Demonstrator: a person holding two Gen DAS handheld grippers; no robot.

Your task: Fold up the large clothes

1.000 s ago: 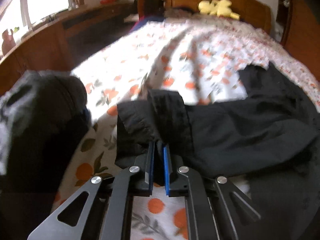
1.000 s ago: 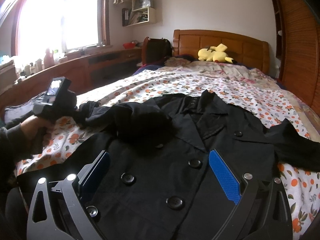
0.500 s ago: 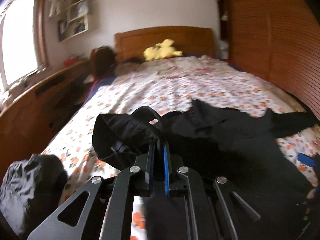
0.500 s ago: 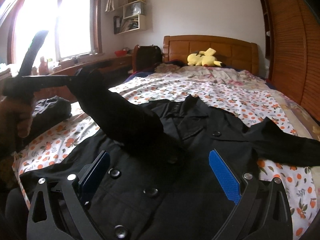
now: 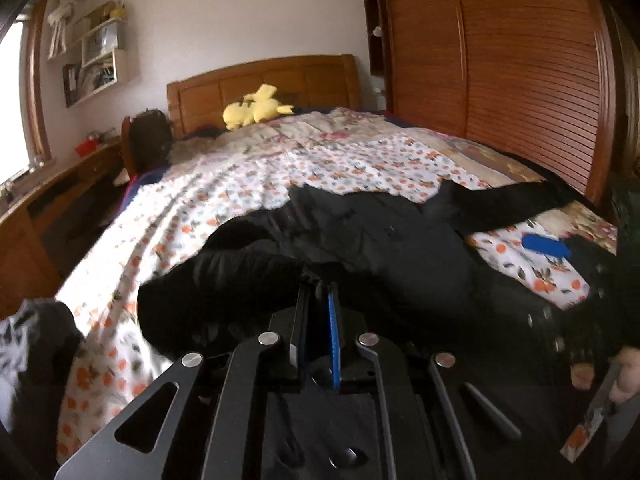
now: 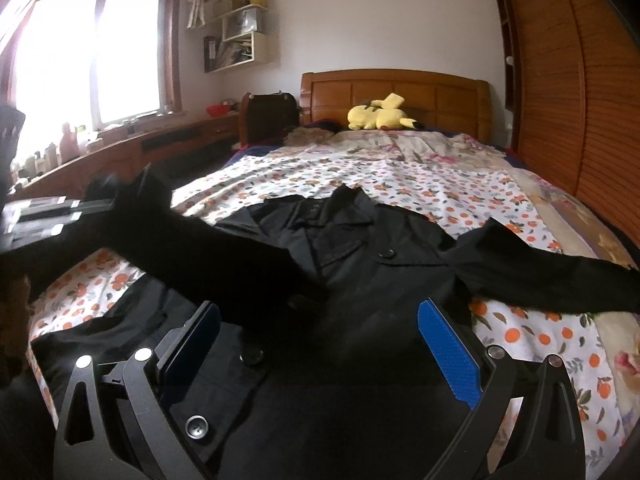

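A black buttoned coat [image 6: 360, 260] lies face up on the flowered bedspread [image 6: 420, 184], collar toward the headboard. My left gripper [image 5: 318, 292] holds the cuff of the coat's left sleeve [image 5: 240, 280], lifted off the bed. Its jaws are narrow and opening, with cloth still between the pads. In the right wrist view that sleeve [image 6: 200, 248] stretches in the air from the left gripper [image 6: 60, 208] to the shoulder. My right gripper [image 6: 316, 344] hovers open over the coat's lower front, holding nothing. The other sleeve [image 6: 540, 276] lies spread out to the right.
A yellow plush toy [image 6: 378, 118] rests by the wooden headboard [image 6: 400, 88]. A slatted wooden wardrobe [image 6: 580, 100] runs along the right side. A long wooden desk [image 6: 160, 148] under the window lines the left. A dark bundle of clothes [image 5: 32, 344] sits at the bed's near left corner.
My left gripper lifted the sleeve cuff from the bed's left side and swung it up and rightward over the coat. The right gripper drifted slightly and stayed open.
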